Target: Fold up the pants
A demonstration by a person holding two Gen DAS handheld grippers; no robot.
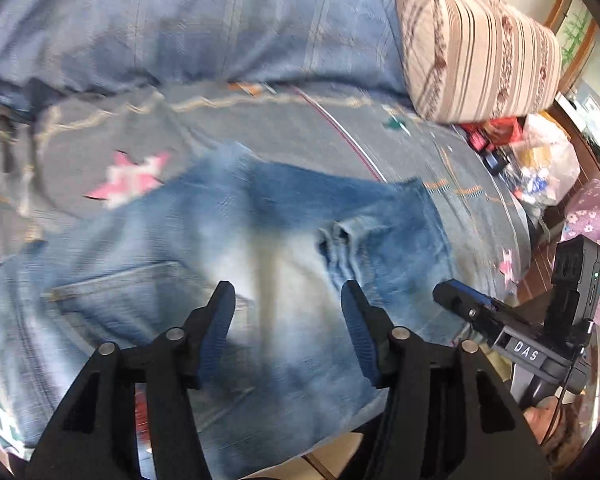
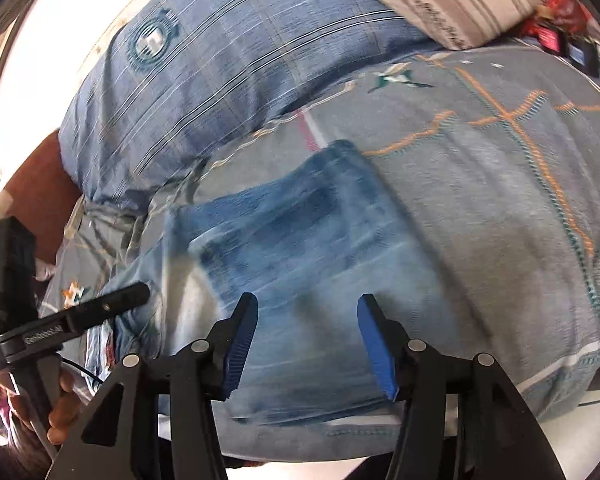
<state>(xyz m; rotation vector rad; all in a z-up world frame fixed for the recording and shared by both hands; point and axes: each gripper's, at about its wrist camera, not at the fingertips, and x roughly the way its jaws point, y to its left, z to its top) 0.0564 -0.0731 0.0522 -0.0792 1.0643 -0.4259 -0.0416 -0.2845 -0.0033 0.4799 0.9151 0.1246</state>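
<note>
Left wrist view: the bed [image 1: 260, 128], covered by a grey-blue patterned spread, is the work surface; it gives a broad, soft plane on which cloth can lie flat. A blue striped pillow [image 1: 204, 20] lies along its far edge and a cream striped bolster [image 1: 476, 52] at the far right, both clear of the working area. The jeans [image 1: 228, 264] lie on the near part of the bed, apparently already doubled into a compact slab, with a back pocket visible at the left and a bunched crease towards the right edge. Motion blur hides how many layers there are. The left gripper [image 1: 286, 300] hovers just above the denim, its jaws set wide apart and holding nothing; a judgement is that it is placed over the middle of the garment to press or to take a new hold for a further fold. The right gripper [image 1: 456, 298] enters from the right, near the jeans' right edge.

Right wrist view: the same jeans [image 2: 300, 248] run away from the camera towards the pillow [image 2: 228, 64]. The right gripper [image 2: 306, 312] is likewise wide open and empty above the near part of the denim. The left gripper [image 2: 140, 292] reaches in from the left with its tip at the jeans' left edge; whether it touches the cloth cannot be told.
</note>
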